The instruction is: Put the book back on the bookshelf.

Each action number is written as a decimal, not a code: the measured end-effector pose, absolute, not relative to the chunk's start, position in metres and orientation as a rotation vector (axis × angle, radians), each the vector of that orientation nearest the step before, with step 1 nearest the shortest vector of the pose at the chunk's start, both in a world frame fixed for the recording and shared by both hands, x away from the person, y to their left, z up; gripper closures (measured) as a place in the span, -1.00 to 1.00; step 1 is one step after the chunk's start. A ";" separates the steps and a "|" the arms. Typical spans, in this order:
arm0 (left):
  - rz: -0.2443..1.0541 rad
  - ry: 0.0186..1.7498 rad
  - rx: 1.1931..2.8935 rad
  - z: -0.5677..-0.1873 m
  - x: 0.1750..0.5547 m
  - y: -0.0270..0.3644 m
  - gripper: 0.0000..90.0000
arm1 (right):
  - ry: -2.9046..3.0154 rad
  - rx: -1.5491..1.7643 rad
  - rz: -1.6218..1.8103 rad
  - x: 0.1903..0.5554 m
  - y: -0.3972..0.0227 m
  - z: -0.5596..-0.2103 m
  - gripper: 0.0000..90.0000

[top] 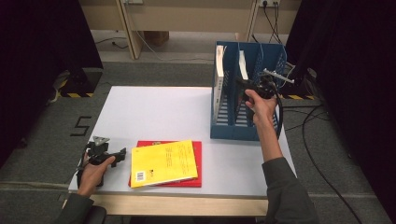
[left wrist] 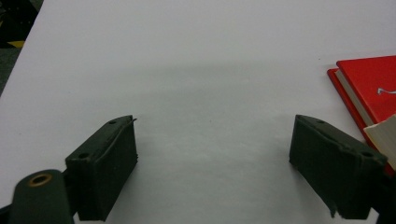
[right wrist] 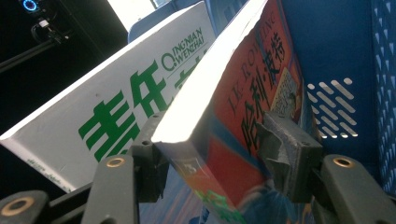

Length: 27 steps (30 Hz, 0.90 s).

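Note:
A blue file holder point(top: 224, 126) stands at the table's right. A white book point(top: 218, 70) stands in its left slot and a colourful book point(top: 243, 65) in the middle slot. My right gripper point(top: 247, 86) reaches into that slot. In the right gripper view the colourful book point(right wrist: 261, 79) leans between the jaws of the right gripper point(right wrist: 212, 144), which stand slightly apart from it, open; the white book point(right wrist: 116, 112) with green letters is beside it. My left gripper point(top: 122, 154) rests open on the table, left of a yellow book point(top: 163, 163) lying on a red book point(top: 198, 158).
In the left gripper view the left gripper point(left wrist: 212, 140) has bare white table between its jaws, with the red book point(left wrist: 373, 84) and a corner of the yellow book point(left wrist: 383, 135) at the right. The holder's perforated blue wall point(right wrist: 336, 42) closes in the right side.

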State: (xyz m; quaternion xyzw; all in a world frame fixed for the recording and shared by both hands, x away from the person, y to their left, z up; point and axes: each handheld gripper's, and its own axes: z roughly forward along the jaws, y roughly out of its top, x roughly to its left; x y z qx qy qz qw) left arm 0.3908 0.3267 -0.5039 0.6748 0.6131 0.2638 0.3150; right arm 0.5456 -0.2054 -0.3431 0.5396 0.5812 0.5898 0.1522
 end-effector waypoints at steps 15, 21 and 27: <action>0.688 1.611 1.782 -0.504 0.391 0.327 -0.70 | 1.709 1.453 1.645 0.520 -0.225 -0.338 -0.14; 0.681 1.605 1.784 -0.504 0.391 0.328 -0.72 | 1.730 1.411 1.606 0.498 -0.236 -0.344 -0.19; 0.679 1.607 1.789 -0.504 0.391 0.328 -0.72 | 1.765 1.335 1.609 0.469 -0.240 -0.350 -0.31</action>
